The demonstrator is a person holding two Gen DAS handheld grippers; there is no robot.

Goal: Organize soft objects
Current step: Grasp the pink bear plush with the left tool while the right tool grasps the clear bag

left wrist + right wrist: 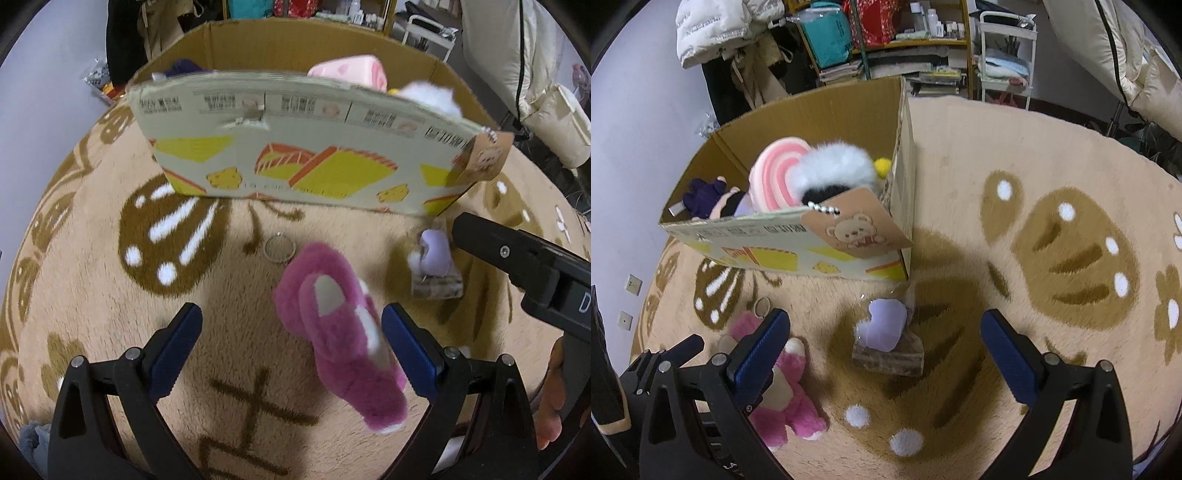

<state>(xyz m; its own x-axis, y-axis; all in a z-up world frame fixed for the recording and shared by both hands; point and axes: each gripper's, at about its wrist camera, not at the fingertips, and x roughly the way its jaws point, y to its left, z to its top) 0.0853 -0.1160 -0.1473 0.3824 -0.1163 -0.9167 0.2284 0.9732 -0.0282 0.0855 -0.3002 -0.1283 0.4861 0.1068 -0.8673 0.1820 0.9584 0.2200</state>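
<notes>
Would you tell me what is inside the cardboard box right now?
Inside the cardboard box: a pink striped plush, a white fluffy toy, a purple doll and something yellow. The box floor beneath them is hidden.

Only a white "D" reads — on the right gripper [517,258] (cardboard box [295,166] labels blurred).

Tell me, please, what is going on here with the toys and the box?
A person with a handheld gripper in each hand is tidying soft toys into a cardboard box on a patterned rug. The box already holds several plush items. Two remain on the rug: a pink plush toy, which sits between the open fingers of the left gripper, and a small purple plush in clear packaging, in front of the open right gripper. Neither toy is gripped yet.
</notes>
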